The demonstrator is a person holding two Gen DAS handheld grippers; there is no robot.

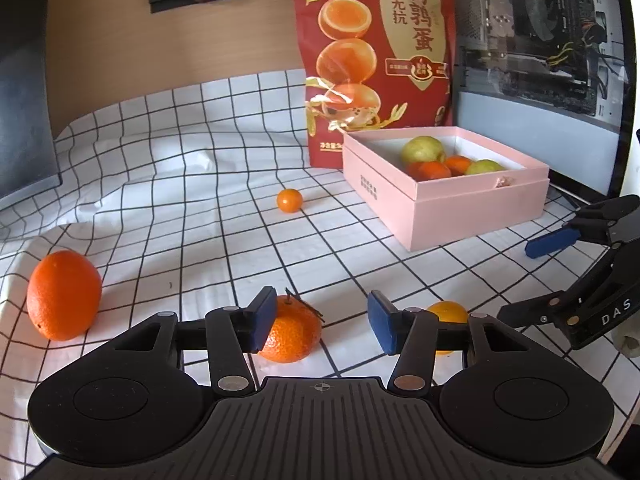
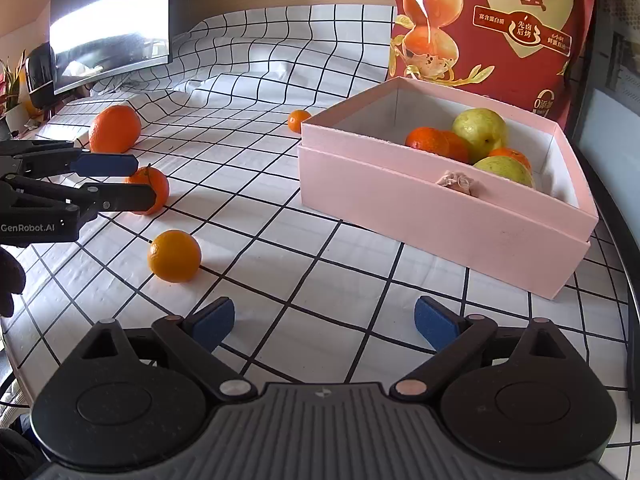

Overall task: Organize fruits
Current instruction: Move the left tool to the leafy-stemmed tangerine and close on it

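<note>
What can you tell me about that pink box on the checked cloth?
The pink box is a shallow, square-cornered box that looks like stiff card, pink outside and white inside. It sits open and flat on the checked cloth, apparently nested in its own lid, whose edge shows as a step around the base. A small pale tassel or bow sits on its near wall. Inside lie two yellow-green fruits and some mandarins. A red snack bag stands just behind it. Neither gripper touches it.
</note>
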